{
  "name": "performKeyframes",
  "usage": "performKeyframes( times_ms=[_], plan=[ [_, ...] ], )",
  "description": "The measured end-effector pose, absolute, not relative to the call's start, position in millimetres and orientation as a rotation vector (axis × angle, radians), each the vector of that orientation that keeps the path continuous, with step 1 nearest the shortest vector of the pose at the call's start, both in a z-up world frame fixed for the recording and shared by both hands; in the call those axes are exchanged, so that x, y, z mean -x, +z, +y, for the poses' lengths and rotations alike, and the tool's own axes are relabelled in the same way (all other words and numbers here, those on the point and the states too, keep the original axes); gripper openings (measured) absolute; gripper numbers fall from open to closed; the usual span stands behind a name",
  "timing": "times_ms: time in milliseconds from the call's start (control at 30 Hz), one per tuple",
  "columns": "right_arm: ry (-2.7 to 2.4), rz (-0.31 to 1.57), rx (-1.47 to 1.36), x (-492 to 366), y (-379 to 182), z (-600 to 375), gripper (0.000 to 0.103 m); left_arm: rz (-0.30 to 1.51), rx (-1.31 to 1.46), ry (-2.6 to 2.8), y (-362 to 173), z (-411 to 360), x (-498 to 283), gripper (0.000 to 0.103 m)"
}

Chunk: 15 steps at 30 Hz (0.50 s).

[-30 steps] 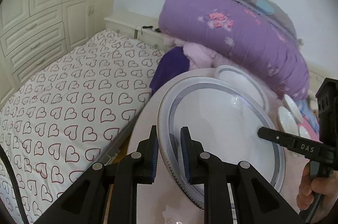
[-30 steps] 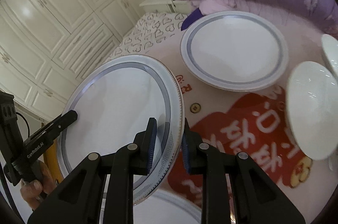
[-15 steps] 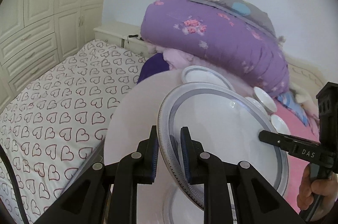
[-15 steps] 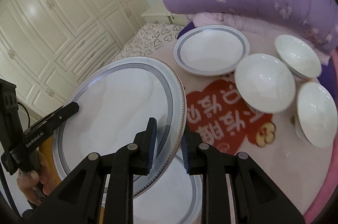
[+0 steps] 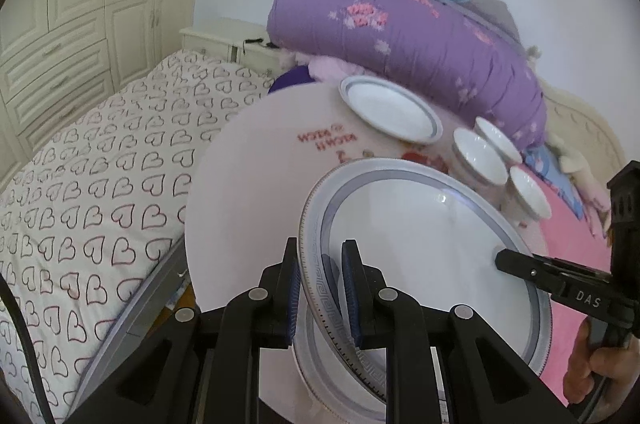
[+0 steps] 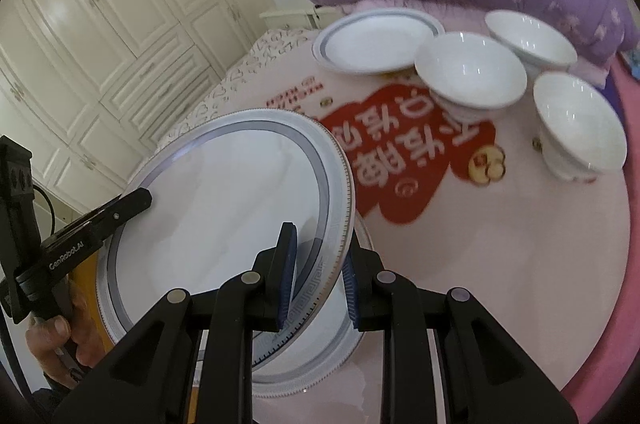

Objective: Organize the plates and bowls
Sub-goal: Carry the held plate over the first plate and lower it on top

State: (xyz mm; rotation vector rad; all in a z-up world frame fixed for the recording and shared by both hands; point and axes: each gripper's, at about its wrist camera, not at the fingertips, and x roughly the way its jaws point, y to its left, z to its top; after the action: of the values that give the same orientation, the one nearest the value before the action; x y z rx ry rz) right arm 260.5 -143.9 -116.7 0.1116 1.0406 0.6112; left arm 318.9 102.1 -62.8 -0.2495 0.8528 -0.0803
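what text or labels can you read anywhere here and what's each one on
"DAS": right gripper, on its finger.
"GenRobot.AI": left gripper, on its finger.
Large white Chinese characters on the red patch of the round table cover: upside down, not readable.
Small red lettering there: blurred, unreadable.

A round table (image 6: pixel 500 264) with a pale pink top and a deeper pink rim carries the dishes. A big red heart-shaped print (image 6: pixel 408 151) with white characters fills its middle, and small red lettering (image 5: pixel 326 136) runs nearer the far edge. At the far side a blue-ringed plate (image 6: pixel 376 43) rests flat. Three white bowls stand just beside it: one (image 6: pixel 470 73) next to the plate, one (image 6: pixel 528 37) behind it, one (image 6: pixel 578 125) toward the right rim. Another ringed plate (image 6: pixel 320 364) lies flat at the near edge.
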Motion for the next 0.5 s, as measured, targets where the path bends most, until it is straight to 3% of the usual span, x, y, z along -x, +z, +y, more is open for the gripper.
performKeyframes(
  times_ms=[500],
  plan=[
    [0.606, 1.08, -0.075, -249.0, -142.4, -142.6, 0.022, 0.892, 0.182, -0.058, -92.2, 82.4, -336.1, 0.017]
  ],
)
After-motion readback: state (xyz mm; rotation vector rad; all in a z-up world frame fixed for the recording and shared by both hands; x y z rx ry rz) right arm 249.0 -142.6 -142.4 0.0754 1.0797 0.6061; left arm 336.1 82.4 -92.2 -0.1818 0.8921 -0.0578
